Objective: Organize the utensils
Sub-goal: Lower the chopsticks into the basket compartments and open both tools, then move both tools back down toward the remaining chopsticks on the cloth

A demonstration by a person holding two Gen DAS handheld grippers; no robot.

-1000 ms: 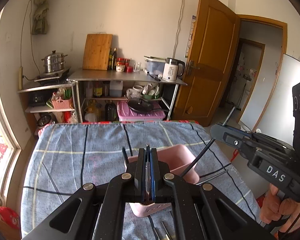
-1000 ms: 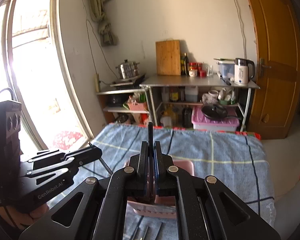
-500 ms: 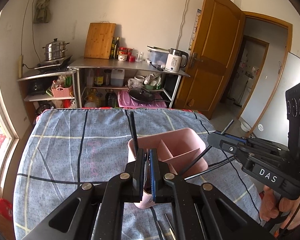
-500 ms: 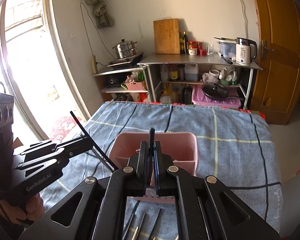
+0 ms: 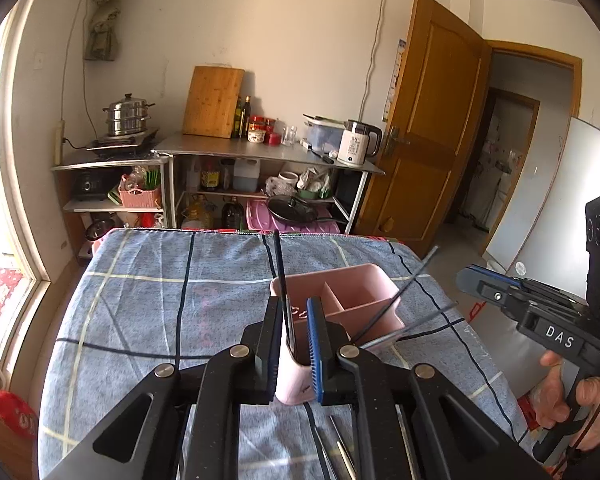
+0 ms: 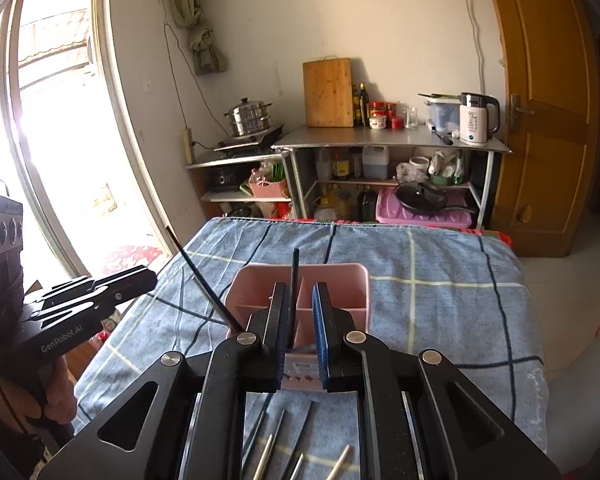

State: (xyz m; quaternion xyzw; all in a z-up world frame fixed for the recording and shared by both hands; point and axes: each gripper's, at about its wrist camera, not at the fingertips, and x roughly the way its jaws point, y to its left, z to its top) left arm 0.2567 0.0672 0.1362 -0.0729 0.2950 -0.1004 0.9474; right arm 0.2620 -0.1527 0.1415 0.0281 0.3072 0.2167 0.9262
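Observation:
A pink divided utensil holder (image 5: 342, 300) (image 6: 332, 280) stands on the blue checked cloth. My left gripper (image 5: 294, 336) is open just above its near corner; a black chopstick (image 5: 281, 276) leans against its left finger and stands in the holder. My right gripper (image 6: 302, 320) is open over the holder's near side; a black chopstick (image 6: 294, 280) stands beside its left finger. Another chopstick (image 6: 204, 280) leans out of the holder's left side, and two (image 5: 396, 304) lean out of its right in the left wrist view. Several loose chopsticks (image 6: 284, 440) lie on the cloth below.
The table (image 5: 148, 312) is covered by the checked cloth. Behind it stand a metal shelf with a kettle (image 5: 356, 142), a cutting board (image 5: 212, 100) and a steamer pot (image 5: 127, 114). A wooden door (image 5: 432, 120) is at the right, a window (image 6: 60, 120) at the left.
Both grippers have dropped toward the holder and opened, letting go of the chopsticks they were shut on. The chopsticks now stand in the holder.

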